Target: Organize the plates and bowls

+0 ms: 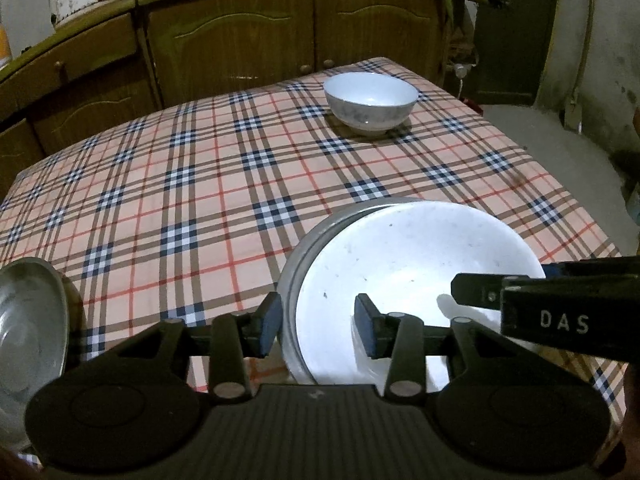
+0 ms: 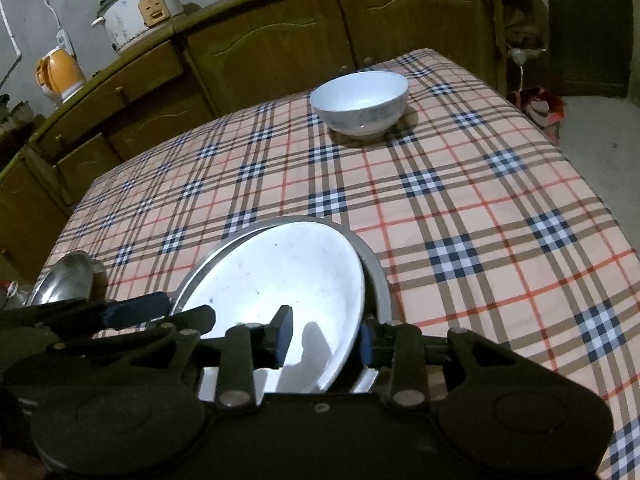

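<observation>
A white plate (image 1: 412, 256) (image 2: 280, 276) lies in a wider grey metal plate (image 1: 298, 248) (image 2: 374, 268) at the near side of the checked table. My left gripper (image 1: 318, 326) straddles the left rims of both plates. Its blue pads (image 1: 272, 320) stand apart from them, so it is open. My right gripper (image 2: 324, 340) straddles the white plate's right rim with a gap at each pad, open too. Each gripper shows in the other's view: the right gripper (image 1: 476, 294) and the left gripper (image 2: 136, 308). A white bowl (image 1: 370, 100) (image 2: 360, 100) stands upright at the far side.
A shiny metal dish (image 1: 28, 320) (image 2: 68, 276) sits at the near left corner of the tablecloth (image 1: 180, 184). Brown cabinets (image 1: 240, 32) run behind the table, with a rice cooker (image 2: 136, 8) and an orange kettle (image 2: 60, 74) on top. The table's right edge drops to the floor (image 2: 600, 128).
</observation>
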`<state>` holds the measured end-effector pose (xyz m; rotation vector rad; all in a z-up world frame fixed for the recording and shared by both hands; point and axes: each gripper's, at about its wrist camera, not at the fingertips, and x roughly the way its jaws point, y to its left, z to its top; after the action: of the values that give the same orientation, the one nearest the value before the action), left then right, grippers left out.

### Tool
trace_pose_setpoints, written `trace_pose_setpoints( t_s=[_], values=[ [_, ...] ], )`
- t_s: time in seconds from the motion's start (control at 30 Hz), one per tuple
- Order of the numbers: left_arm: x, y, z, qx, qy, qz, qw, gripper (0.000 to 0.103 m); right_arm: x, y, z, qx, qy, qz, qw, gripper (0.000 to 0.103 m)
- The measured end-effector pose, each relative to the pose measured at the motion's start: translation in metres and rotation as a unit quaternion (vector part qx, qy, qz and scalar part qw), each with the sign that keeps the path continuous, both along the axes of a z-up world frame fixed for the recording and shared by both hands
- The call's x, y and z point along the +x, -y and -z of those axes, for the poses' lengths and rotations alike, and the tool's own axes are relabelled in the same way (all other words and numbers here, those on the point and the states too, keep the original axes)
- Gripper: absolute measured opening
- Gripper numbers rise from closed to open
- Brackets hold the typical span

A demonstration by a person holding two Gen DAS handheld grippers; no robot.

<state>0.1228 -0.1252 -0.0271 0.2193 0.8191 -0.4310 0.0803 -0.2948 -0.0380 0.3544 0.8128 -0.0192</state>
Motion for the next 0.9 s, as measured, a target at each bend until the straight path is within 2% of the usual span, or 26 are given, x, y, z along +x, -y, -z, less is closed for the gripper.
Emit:
trace_pose_setpoints(
  t_s=[0.07, 0.2, 0.3, 0.47, 0.57, 0.73, 0.9],
  values=[
    [0.000, 0.000, 0.000, -0.001, 0.000, 0.000, 1.0000, 0.041, 0.000, 0.000, 0.000, 0.000, -0.005, -0.005, 1.000, 0.044],
    [0.000, -0.001, -0.001, -0.005, -0.002, -0.003, 1.0000, 0.043, 0.001, -0.005, -0.005, -0.013, -0.012, -0.024, 1.000, 0.067],
    [0.005, -0.006, 0.002, -0.013, -0.021, -0.013, 0.9996, 0.043, -0.002, -0.002, -0.012, -0.027, -0.006, -0.016, 0.999, 0.075],
    [0.005, -0.010, -0.002, -0.032, -0.024, -0.014, 0.9991, 0.044, -0.006, 0.007, -0.021, -0.039, 0.006, -0.004, 0.999, 0.075],
    [0.004, -0.011, -0.006, -0.038, -0.020, -0.015, 0.9990, 0.054, -0.010, 0.013, -0.023, -0.050, 0.015, 0.015, 0.999, 0.075],
    [0.005, -0.016, -0.009, -0.048, -0.022, -0.025, 0.9983, 0.058, -0.015, 0.030, -0.025, -0.050, 0.022, 0.056, 0.997, 0.075],
    [0.004, -0.016, -0.016, -0.057, -0.018, -0.027, 0.9979, 0.070, -0.014, 0.031, -0.019, -0.049, 0.012, 0.054, 0.997, 0.075]
  ],
)
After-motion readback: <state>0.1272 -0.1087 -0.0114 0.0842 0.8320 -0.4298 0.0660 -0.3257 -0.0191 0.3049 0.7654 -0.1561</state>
